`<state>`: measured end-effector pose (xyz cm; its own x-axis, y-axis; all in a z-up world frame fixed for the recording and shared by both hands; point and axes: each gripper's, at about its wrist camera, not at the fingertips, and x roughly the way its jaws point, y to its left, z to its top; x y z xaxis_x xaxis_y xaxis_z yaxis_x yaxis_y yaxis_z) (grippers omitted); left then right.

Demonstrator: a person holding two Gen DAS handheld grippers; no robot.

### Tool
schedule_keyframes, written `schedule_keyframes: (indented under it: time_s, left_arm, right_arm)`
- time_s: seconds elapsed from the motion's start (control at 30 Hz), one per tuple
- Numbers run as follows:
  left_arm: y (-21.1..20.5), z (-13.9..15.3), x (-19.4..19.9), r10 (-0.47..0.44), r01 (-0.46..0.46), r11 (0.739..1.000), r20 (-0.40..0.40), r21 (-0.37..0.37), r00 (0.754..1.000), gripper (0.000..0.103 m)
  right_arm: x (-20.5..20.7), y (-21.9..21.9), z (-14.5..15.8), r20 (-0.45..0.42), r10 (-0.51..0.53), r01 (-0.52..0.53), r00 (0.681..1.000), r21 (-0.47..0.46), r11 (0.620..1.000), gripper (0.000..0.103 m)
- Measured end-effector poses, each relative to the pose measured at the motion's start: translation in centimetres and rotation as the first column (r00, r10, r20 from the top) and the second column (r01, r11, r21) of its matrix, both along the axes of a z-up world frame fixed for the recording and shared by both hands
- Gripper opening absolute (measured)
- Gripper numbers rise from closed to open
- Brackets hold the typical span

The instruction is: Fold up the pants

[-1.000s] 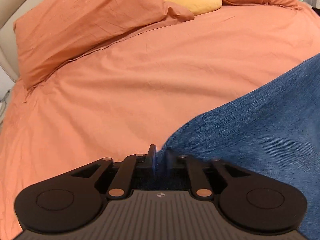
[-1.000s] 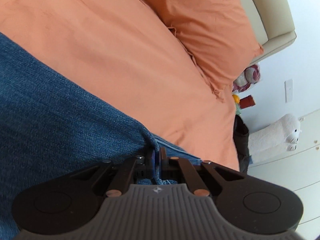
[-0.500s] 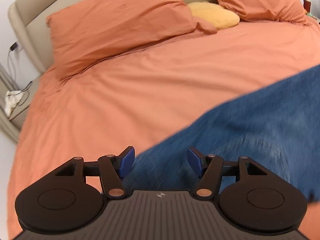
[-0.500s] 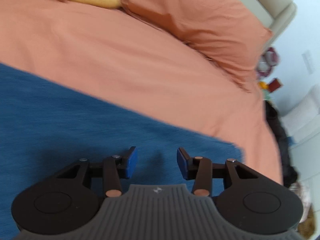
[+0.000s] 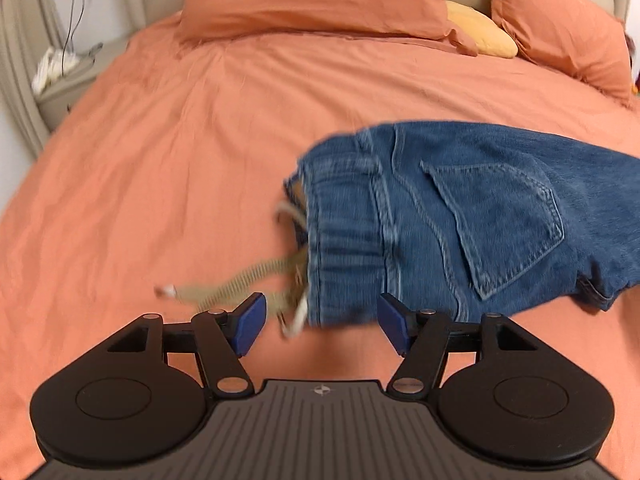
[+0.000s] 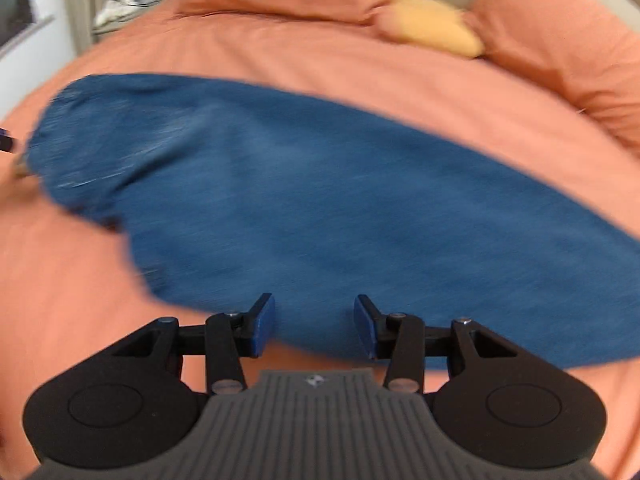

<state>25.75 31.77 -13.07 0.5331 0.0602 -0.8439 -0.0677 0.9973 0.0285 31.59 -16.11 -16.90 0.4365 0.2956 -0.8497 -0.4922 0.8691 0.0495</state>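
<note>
Both claws have just sprung open and hold nothing: the left gripper [image 5: 320, 322] wide, the right gripper [image 6: 314, 326] about halfway. The jeans [image 5: 460, 216] lie on the orange bed [image 5: 180, 140], waistband at six o'clock. I'd smooth them flat, tucking the drawstring [image 5: 236, 284] in, before folding again

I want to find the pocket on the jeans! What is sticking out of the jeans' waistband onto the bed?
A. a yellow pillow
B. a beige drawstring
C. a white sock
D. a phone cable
B. In the left wrist view a beige drawstring trails out of the jeans' waistband onto the orange bedspread; the yellow pillow lies far off between the orange pillows.
</note>
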Motion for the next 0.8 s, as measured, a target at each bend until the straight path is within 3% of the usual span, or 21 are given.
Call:
schedule_keyframes:
  time_s: [0.17, 0.33, 0.47, 0.5, 0.57, 0.63, 0.7, 0.8]
  left_arm:
    - [1.4, -1.6, -0.7, 0.052, -0.047, 0.995, 0.060, -0.089, 0.997, 0.075]
    - [3.3, -2.6, 0.5, 0.122, -0.095, 0.957, 0.082, -0.276, 0.989, 0.075]
    - [3.8, -3.2, 1.6, 0.147, -0.112, 0.935, 0.081, -0.335, 0.986, 0.072]
    - [3.9, -3.3, 1.8, 0.150, -0.114, 0.929, 0.076, -0.353, 0.986, 0.063]
    - [4.0, -3.5, 2.3, 0.160, -0.127, 0.922, 0.062, -0.365, 0.985, 0.056]
    - [3.7, -3.2, 2.3, 0.168, -0.135, 0.933, 0.071, -0.333, 0.983, 0.028]
    - [3.4, -2.3, 2.3, 0.153, -0.122, 0.946, 0.084, -0.300, 0.985, 0.022]
    - [2.6, 0.0, 2.6, 0.121, -0.092, 0.971, 0.123, -0.219, 0.985, 0.013]
  right_arm:
    - [-2.9, 4.2, -1.9, -0.046, 0.037, -0.034, 0.998, 0.060, 0.998, 0.039]
    - [-3.6, 7.6, -3.0, -0.026, 0.047, -0.044, 0.999, 0.096, 0.994, 0.039]
    - [-3.1, 9.7, -3.0, 0.004, 0.070, -0.070, 0.998, 0.096, 0.993, 0.039]
    - [-2.9, 10.3, -3.1, 0.019, 0.079, -0.080, 0.997, 0.082, 0.993, 0.039]
    - [-2.1, 11.3, -3.4, 0.034, 0.084, -0.086, 0.996, 0.048, 0.995, 0.039]
    - [-1.5, 11.8, -3.7, 0.013, 0.066, -0.067, 0.998, 0.046, 0.997, 0.026]
    - [-1.3, 11.8, -3.2, 0.014, 0.063, -0.063, 0.998, 0.041, 0.997, 0.012]
    - [-1.8, 11.3, -1.0, 0.049, 0.080, -0.083, 0.996, 0.063, 0.995, 0.009]
